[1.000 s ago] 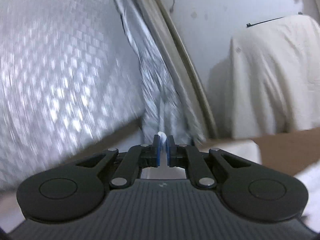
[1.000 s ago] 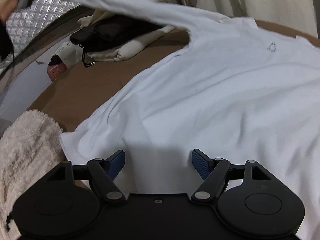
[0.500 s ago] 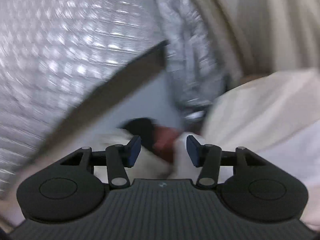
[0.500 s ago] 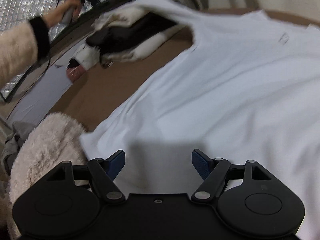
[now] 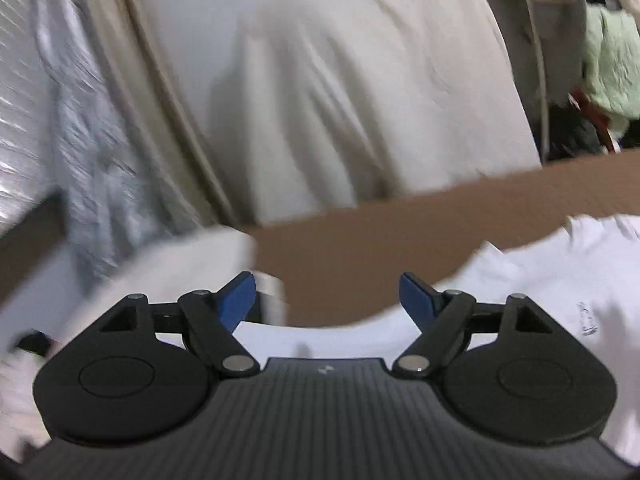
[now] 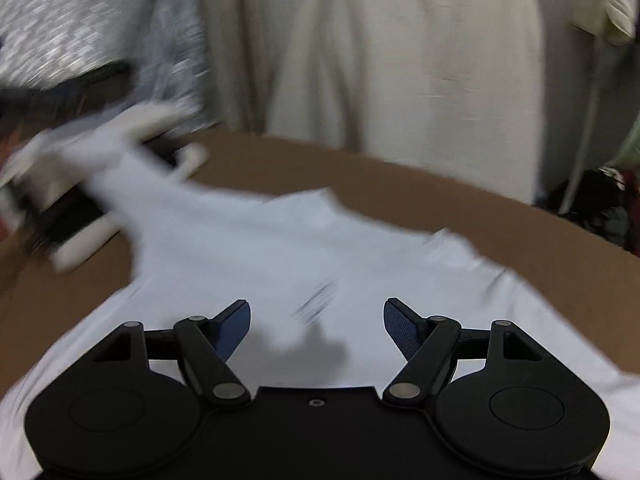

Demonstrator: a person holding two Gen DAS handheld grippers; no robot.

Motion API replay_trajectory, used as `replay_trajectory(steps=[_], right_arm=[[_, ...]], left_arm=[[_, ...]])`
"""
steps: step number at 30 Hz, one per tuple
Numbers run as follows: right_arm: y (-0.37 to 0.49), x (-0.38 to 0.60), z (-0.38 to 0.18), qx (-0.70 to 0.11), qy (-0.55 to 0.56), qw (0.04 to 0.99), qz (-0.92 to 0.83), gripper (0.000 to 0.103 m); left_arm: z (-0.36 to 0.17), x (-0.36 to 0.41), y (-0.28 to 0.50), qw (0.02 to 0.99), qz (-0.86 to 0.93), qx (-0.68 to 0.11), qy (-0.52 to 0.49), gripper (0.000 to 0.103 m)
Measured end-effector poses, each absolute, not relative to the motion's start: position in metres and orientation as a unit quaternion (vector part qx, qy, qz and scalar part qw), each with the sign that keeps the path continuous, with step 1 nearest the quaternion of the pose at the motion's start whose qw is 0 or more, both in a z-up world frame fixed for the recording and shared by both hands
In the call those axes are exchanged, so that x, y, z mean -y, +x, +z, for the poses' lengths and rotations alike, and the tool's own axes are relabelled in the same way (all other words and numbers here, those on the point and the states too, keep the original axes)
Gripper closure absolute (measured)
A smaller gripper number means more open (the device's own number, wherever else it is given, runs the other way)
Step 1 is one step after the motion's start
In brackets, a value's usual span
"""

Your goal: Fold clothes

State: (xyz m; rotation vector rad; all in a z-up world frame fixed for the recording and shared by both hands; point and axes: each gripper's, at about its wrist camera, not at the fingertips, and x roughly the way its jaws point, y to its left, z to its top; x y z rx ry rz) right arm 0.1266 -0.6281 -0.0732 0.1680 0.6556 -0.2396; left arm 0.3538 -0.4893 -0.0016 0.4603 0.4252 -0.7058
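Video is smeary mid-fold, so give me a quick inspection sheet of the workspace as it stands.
Surface: brown tabletop, mostly covered.
Job's things: white shirt spread out, one sleeve toward the far left.
Clutter: pile of dark and cream items at the left edge, blurred.
Grippers: left gripper opening, nothing between the fingers; right gripper open over the shirt, empty.
Cables: pale cord hanging at right.
Surroundings: cream cloth behind, silver quilted sheet at left.

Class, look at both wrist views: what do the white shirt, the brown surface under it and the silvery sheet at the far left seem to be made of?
White long-sleeved shirt: likely soft matte knit, perhaps cotton; it lies limp with gentle creases. Flat brown table surface: matte and even, possibly cardboard or fabric covering; blur hides texture. Silvery quilted sheet: looks like shiny foil-faced padding, glinting in a checked pattern.
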Motion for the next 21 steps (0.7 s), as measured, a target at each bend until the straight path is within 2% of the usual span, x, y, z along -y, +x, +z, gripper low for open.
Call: replay_trajectory(steps=[3, 4, 6, 7, 11, 14, 16, 18, 19, 20, 21], right_arm=[[0.158, 0.685, -0.075, -0.313, 0.121, 0.933, -0.131, 0.025], [0.166, 0.703, -0.079, -0.314, 0.136, 0.930, -0.132, 0.025], [0.185, 0.735, -0.089, -0.319, 0.155, 0.924, -0.142, 0.029], [0.196, 0.745, -0.095, -0.326, 0.155, 0.920, -0.152, 0.029], [0.239, 0.773, -0.130, -0.373, 0.104, 0.895, -0.220, 0.029], [0.258, 0.788, -0.159, -0.395, 0.100, 0.886, -0.223, 0.028], [0.267, 0.797, -0.176, -0.403, 0.096, 0.882, -0.224, 0.027], [0.271, 0.804, -0.186, -0.399, 0.091, 0.883, -0.231, 0.023], [0.271, 0.808, -0.190, -0.389, 0.093, 0.885, -0.236, 0.023], [0.269, 0.810, -0.192, -0.377, 0.098, 0.893, -0.227, 0.028], [0.268, 0.809, -0.193, -0.372, 0.095, 0.900, -0.205, 0.040]], left_arm=[[-0.049, 0.540, 0.369, 0.877, -0.349, -0.249, 0.214, 0.025], [-0.064, 0.554, 0.377, 0.871, -0.356, -0.263, 0.212, 0.029], [-0.091, 0.584, 0.390, 0.847, -0.379, -0.310, 0.205, 0.030], [-0.102, 0.596, 0.388, 0.838, -0.385, -0.329, 0.201, 0.034], [-0.132, 0.639, 0.392, 0.850, -0.364, -0.313, 0.215, 0.035], [-0.159, 0.672, 0.394, 0.822, -0.372, -0.334, 0.274, 0.035], [-0.173, 0.683, 0.387, 0.819, -0.370, -0.319, 0.302, 0.037], [-0.180, 0.689, 0.380, 0.829, -0.364, -0.298, 0.303, 0.047], [-0.179, 0.692, 0.378, 0.825, -0.369, -0.304, 0.302, 0.087], [-0.178, 0.695, 0.376, 0.822, -0.373, -0.309, 0.301, 0.103], [-0.177, 0.698, 0.374, 0.819, -0.377, -0.312, 0.301, 0.103]])
